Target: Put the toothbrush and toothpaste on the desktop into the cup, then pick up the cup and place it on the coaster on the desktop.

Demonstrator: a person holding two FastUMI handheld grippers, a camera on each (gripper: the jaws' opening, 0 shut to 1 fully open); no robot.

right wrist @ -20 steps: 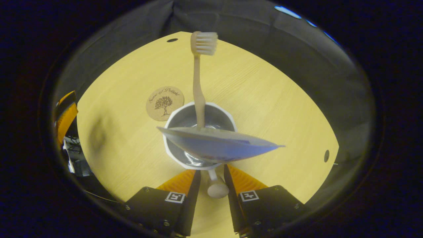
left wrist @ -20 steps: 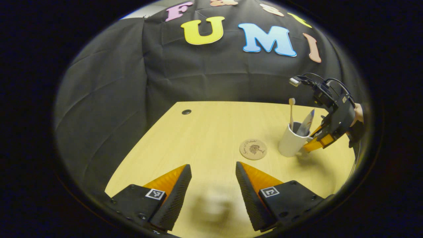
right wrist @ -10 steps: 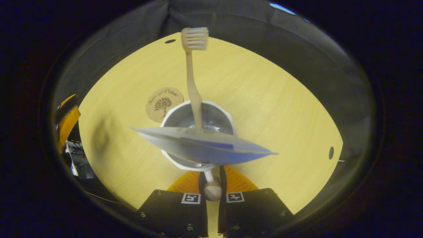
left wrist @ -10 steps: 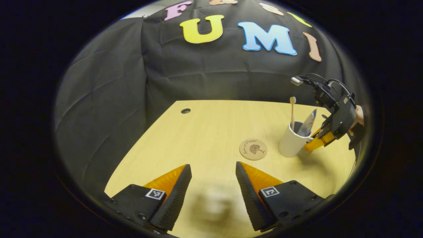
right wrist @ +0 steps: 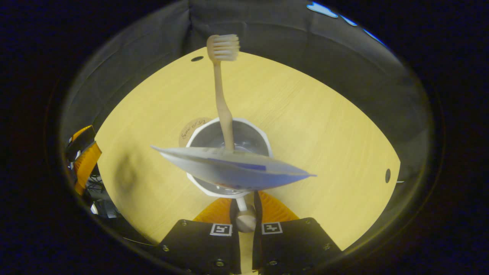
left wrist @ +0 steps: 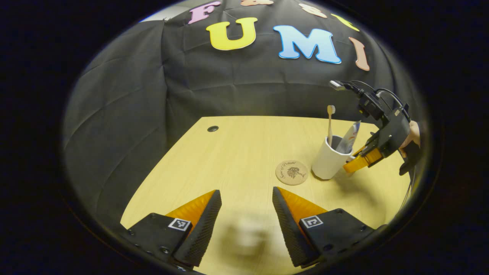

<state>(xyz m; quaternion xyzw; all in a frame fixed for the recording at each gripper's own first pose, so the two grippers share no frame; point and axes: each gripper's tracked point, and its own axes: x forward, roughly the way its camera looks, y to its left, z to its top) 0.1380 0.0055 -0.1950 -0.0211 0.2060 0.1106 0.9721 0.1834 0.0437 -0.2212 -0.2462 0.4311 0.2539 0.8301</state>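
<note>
Fingers of our right gripper (right wrist: 244,202) pinch the cup (left wrist: 327,162) handle, and the cup has tipped toward the coaster (left wrist: 292,172) while our left gripper (left wrist: 244,214) waits wide open.

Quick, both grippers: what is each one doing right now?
Left gripper: open, holding nothing.
Right gripper: shut on the handle of the cup, which holds toothbrush and toothpaste.

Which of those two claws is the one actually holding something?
The right claw, far across the table: its fingers are pinched on the handle of the cup. The left claw hangs open with nothing between its fingers.
</note>
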